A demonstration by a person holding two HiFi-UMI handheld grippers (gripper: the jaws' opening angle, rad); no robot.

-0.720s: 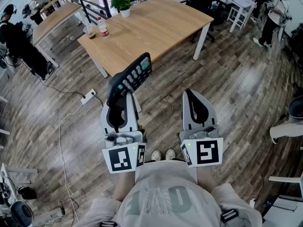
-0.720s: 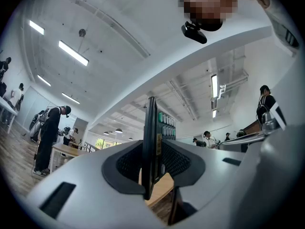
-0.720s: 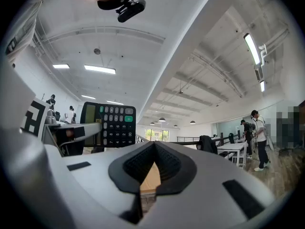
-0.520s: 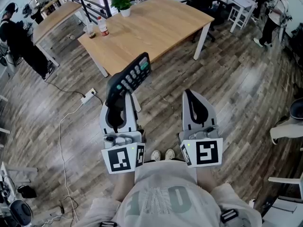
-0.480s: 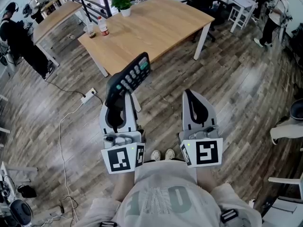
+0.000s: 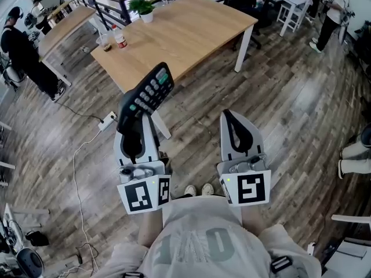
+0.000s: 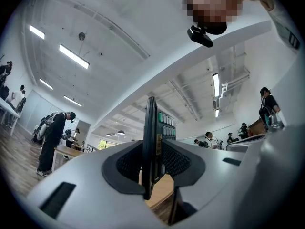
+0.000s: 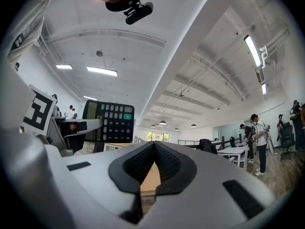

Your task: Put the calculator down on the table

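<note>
The black calculator [image 6: 146, 94] with green and grey keys is held in the air over the wood floor, just short of the near edge of the wooden table [image 6: 185, 33]. My left gripper [image 6: 139, 120] is shut on its lower end. In the left gripper view the calculator [image 7: 150, 128] stands edge-on, clamped between the dark pads of the left gripper [image 7: 151, 149]. My right gripper [image 6: 228, 114] hovers beside it, shut and empty. From the right gripper view the calculator [image 8: 108, 122] shows its keys at the left, and the right gripper [image 8: 153, 147] has nothing between its pads.
On the table's far left end stand a bottle [image 6: 119, 36], a cup [image 6: 105, 41] and a potted plant [image 6: 141, 6]. A power strip [image 6: 107, 120] and its cable lie on the floor at left. A person in black [image 6: 17, 45] stands by another table [image 6: 64, 22].
My left gripper has carried the calculator a little to the left and toward the table. The right gripper has barely moved.
</note>
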